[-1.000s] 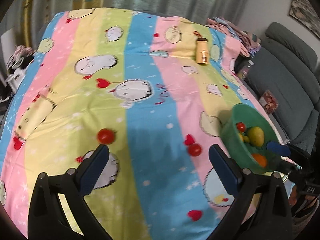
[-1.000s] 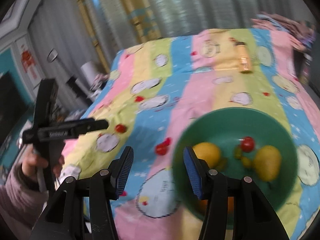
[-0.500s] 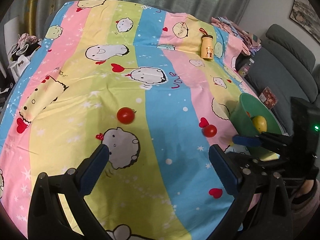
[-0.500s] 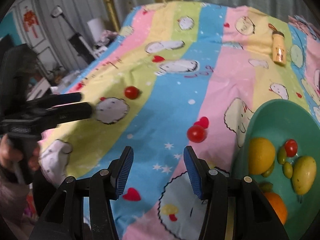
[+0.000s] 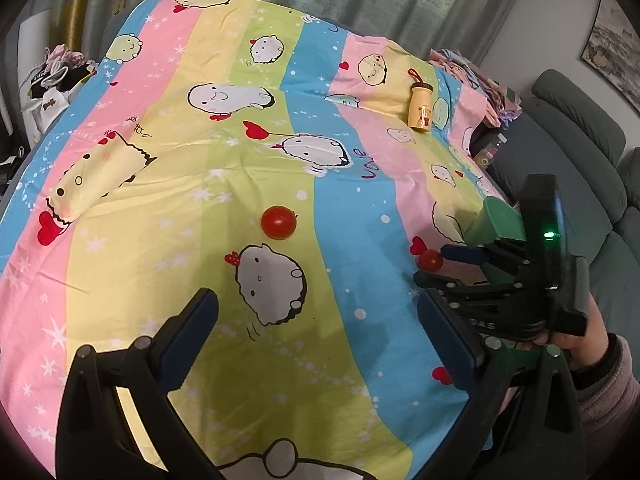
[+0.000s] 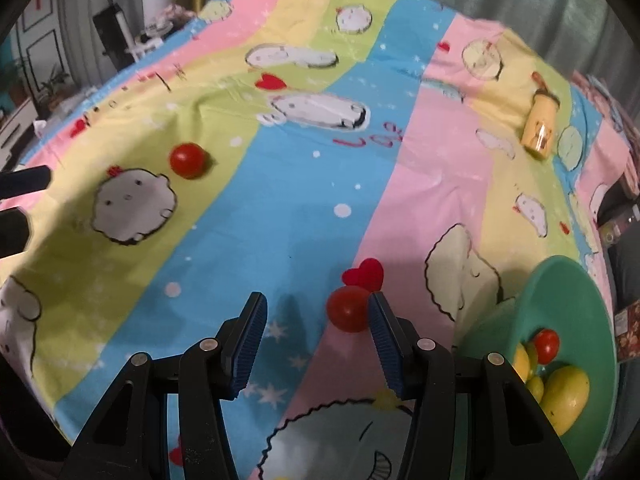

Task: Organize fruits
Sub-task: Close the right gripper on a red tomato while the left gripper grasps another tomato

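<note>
The big striped sheet (image 5: pixel 256 160) with cartoon animals covered the whole table, and everything sat on it. At the right edge of the sheet stood the green bowl (image 6: pixel 576 320), and it had yellow fruit and one small red tomato inside. Near the far right side of the sheet a little yellow bottle (image 5: pixel 421 106) lay on its side, well apart from the fruit. Your left gripper (image 5: pixel 316 332) hung over the sheet with its two blue fingers wide apart and nothing between them. Your right gripper (image 6: pixel 316 340) pointed down at the sheet next to the bowl, and its fingers were partly apart with nothing squeezed. A red tomato (image 6: pixel 347 309) lay on the pink stripe right by the tip of the right finger (image 6: pixel 384 340), just under a red heart print; you could not tell if the finger touched it. In the left wrist view that same tomato sat just in front of your right gripper. Another red tomato (image 5: pixel 279 222) lay on the yellow-green stripe, out ahead of your left gripper and beside a white cartoon animal.
</note>
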`<state>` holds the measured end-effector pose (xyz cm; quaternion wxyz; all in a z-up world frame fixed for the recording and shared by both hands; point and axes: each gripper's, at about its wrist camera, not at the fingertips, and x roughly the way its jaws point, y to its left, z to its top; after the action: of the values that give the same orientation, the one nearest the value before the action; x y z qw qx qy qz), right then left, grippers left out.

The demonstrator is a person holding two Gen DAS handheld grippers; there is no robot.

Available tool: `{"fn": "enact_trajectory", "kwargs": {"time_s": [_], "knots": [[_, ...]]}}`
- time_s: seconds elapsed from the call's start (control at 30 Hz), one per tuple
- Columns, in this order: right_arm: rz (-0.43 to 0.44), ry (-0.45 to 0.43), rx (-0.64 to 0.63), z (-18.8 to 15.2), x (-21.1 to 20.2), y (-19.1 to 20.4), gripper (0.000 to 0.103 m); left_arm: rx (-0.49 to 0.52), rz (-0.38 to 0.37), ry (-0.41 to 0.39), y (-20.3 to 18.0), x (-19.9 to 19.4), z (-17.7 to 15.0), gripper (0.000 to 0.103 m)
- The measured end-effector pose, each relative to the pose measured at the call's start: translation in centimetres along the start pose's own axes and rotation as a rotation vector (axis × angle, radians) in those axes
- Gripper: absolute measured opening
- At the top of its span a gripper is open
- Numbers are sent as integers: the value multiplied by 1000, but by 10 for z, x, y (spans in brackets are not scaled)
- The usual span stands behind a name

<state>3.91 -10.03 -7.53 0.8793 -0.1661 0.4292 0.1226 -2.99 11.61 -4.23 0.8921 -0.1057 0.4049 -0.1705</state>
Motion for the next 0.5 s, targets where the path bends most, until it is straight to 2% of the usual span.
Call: {"fn": "enact_trajectory", "kwargs": {"time_s": [0.1, 0.23, 0.3, 0.37, 0.5], "knots": [[-66, 42, -46, 5, 11, 4, 53, -5, -15, -5, 2, -1, 0, 100], [-84, 89, -62, 9, 22, 3, 49, -13, -28, -1, 6, 1, -1, 100], [-59, 98, -55, 9, 24, 0, 45, -17, -30, 2, 8, 2, -2, 100], [-27, 105, -39, 10, 24, -3, 32, -21, -37, 5, 11, 3, -1, 100], [4, 86, -32, 5, 21, -3, 32, -28, -41, 10, 13, 7, 2, 100]]}}
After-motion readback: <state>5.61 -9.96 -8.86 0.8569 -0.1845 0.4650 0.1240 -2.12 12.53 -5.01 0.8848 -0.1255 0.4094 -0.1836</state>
